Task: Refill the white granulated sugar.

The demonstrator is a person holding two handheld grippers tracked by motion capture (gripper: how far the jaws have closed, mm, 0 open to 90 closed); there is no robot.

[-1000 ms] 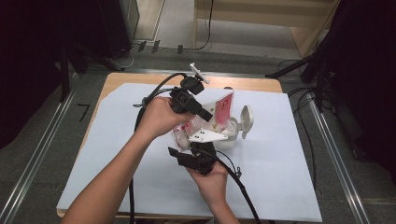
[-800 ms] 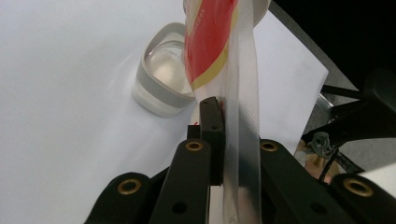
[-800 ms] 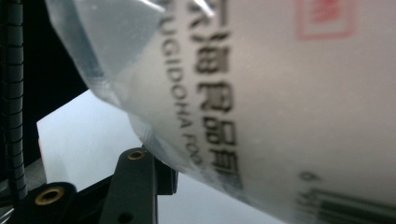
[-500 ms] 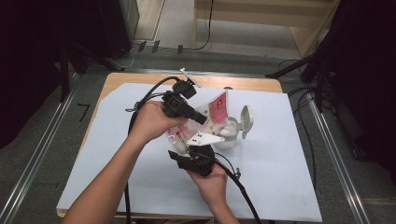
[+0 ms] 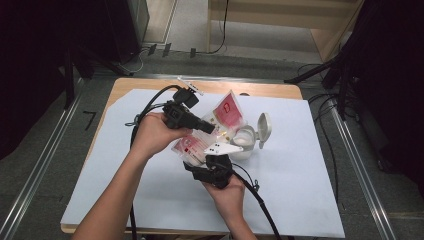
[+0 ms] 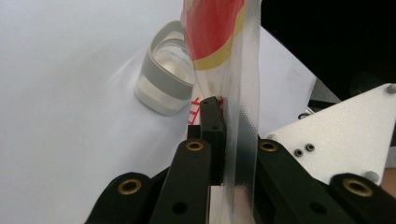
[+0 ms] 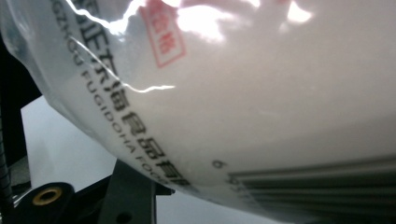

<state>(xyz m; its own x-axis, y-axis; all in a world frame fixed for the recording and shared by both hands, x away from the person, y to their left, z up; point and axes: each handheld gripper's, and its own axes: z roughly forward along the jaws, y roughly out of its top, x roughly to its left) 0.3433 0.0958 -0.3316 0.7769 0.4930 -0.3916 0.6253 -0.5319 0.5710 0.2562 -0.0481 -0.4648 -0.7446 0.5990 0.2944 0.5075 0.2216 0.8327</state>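
Note:
A plastic bag [image 5: 227, 114] with red print and white powder hangs over the white sheet. My left gripper [image 5: 212, 129] is shut on its clear sealed edge [image 6: 243, 116]; both black jaws pinch the film. My right gripper [image 5: 210, 159], under its grey plate [image 5: 222, 148], is shut on the bag's lower bulge [image 7: 243, 93], which presses close on its camera. Its jaws have just been opening a little, with the bag still between them. Just right of the bag stands a small clear jar [image 5: 244, 142] with its flip lid [image 5: 263, 129] open, seen again as the jar [image 6: 166, 79] beyond the left jaws.
A white sheet [image 5: 310, 190] covers the wooden table [image 5: 150, 85]. Black cables [image 5: 150, 107] trail from both grippers across the table's left and front. Metal rails [image 5: 360, 165] run along both sides, and dark stands crowd the back corners.
My left hand has drawn the gripper and the bag's top edge leftward and slightly toward me. The right hand has stayed in place under the bag.

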